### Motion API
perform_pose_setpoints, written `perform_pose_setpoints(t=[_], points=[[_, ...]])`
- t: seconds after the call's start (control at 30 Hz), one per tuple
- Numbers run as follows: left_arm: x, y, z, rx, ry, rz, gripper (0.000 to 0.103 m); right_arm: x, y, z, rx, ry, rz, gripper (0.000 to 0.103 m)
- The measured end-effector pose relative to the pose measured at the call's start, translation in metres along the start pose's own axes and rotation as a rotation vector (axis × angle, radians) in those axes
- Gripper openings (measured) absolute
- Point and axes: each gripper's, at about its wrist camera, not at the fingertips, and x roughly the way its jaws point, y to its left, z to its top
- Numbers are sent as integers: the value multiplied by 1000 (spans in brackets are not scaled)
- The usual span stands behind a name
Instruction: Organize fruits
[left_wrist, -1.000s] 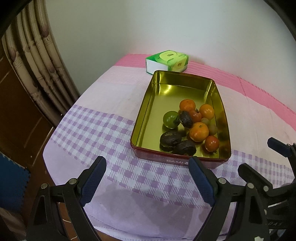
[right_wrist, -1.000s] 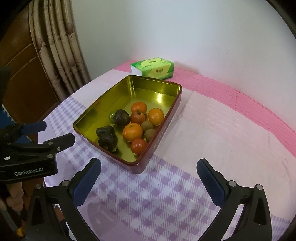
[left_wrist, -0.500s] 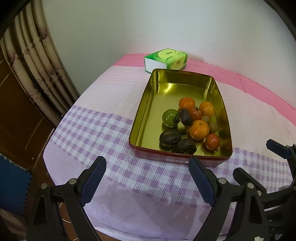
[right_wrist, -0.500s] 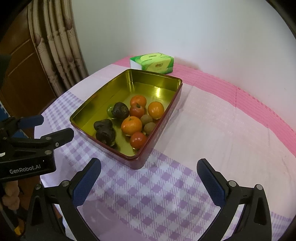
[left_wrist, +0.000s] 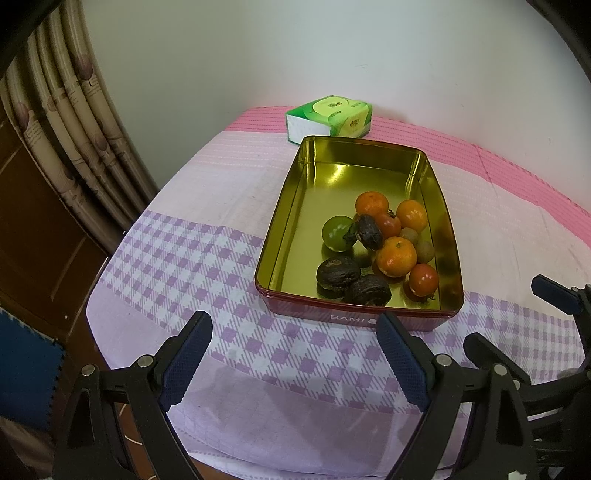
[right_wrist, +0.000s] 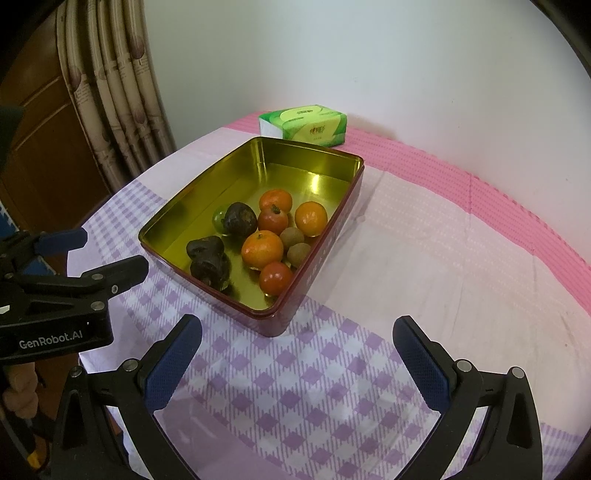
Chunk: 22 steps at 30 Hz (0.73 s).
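- Left gripper (left_wrist: 293, 338): fingers (left_wrist: 186, 360) spread wide, nothing btwn them; hovers over the checked front part of the surface (left_wrist: 207, 258), just short of the tin's near wall.
- Right gripper (right_wrist: 297, 341): fingers (right_wrist: 421, 362) also spread wide, empty; above the purple checks, near the tin's closest corner.
- Tin (left_wrist: 280, 236): rectangular, gold inside, dark red outside w/ white lettering on the near wall; sits on the cloth-covered surface, roughly mid.
- Fruits all inside the tin, bunched toward the near right part as the left view shows it; far part of the tin floor bare.
- Three oranges (left_wrist: 396, 256): one nearer front, two further back.
- Two red tomatoes (left_wrist: 423, 279): one near the front right corner, other amid the cluster w/ a green stem.
- Green tomato (left_wrist: 337, 233) on the left edge of the bunch, touching a dark wrinkled fruit (left_wrist: 368, 232).
- Two more dark fruits (left_wrist: 338, 273) side by side by the near wall.
- Small brown round fruits (right_wrist: 298, 254) btwn oranges and right wall.
- Green tissue pack (left_wrist: 328, 120) behind the tin, on the pink strip by the wall.
- Curtain (left_wrist: 70, 122) at left.
- Right view: left gripper body at left edge, a bit of a hand (right_wrist: 18, 387) below it.
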Motion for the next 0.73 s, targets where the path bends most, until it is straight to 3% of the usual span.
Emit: perform_pose_setpoints(t=[0.73], points=[[2, -3, -2, 0, -2, -12, 89, 3, 0, -3, 3, 14, 10, 102]])
